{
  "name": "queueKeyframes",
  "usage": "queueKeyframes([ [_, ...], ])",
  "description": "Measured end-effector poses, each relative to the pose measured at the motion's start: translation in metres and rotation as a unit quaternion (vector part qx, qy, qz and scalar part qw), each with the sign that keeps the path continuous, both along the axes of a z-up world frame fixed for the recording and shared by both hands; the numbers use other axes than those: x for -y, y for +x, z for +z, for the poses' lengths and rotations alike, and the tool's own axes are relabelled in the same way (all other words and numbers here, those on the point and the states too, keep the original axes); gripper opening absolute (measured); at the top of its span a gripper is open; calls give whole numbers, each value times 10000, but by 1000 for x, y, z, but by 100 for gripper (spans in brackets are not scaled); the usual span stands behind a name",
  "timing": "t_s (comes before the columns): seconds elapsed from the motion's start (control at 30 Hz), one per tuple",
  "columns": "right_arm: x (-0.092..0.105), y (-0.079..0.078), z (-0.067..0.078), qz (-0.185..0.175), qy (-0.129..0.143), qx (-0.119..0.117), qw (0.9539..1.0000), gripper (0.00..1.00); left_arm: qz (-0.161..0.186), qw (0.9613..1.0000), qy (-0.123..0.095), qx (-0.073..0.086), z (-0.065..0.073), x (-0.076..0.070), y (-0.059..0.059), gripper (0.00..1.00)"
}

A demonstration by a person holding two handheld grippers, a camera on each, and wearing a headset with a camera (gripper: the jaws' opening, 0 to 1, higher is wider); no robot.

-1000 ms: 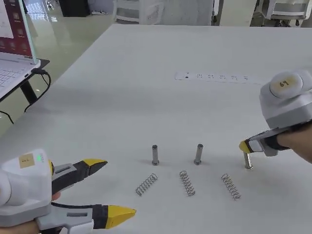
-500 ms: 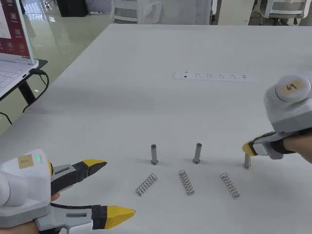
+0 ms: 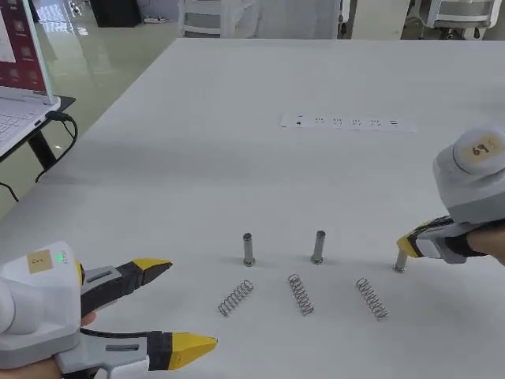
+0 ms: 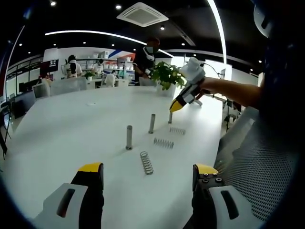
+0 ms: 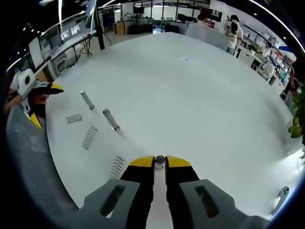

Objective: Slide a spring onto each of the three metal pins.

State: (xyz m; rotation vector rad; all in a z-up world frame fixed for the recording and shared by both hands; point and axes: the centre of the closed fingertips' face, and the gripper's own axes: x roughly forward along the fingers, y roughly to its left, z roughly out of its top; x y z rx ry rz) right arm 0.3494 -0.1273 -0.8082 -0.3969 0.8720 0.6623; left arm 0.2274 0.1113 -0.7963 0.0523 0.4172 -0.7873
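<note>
Three metal pins stand in a row on the white table: left pin [image 3: 248, 249], middle pin [image 3: 318, 247], right pin [image 3: 401, 260]. In front of them lie three springs [image 3: 236, 298] [image 3: 301, 294] [image 3: 371, 298]. My right gripper [image 3: 410, 239] is shut on the top of the right pin [image 5: 159, 161], whose head shows between the yellow tips [image 5: 159, 163]. My left gripper [image 3: 177, 304] stands open at the near left, nothing between its jaws, well short of the left spring [image 4: 146, 162]. The left gripper view shows the same open gripper [image 4: 147, 169] facing the pin row [image 4: 128, 137].
A white power strip [image 3: 347, 122] lies flat further back on the table. An open laptop [image 3: 16, 79] stands on a stand off the table's left edge. People and a potted plant [image 4: 164, 76] are beyond the far end.
My right gripper has drifted a little to the right and lower while staying on the right pin's top. The left gripper, pins and springs have not moved.
</note>
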Motion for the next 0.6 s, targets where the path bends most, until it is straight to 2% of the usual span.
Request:
queueKeyframes([
  [0.6,1,-2,-2,81,-81,24,9999,6,-9,10000,4,-2,-1,0,-1,72],
])
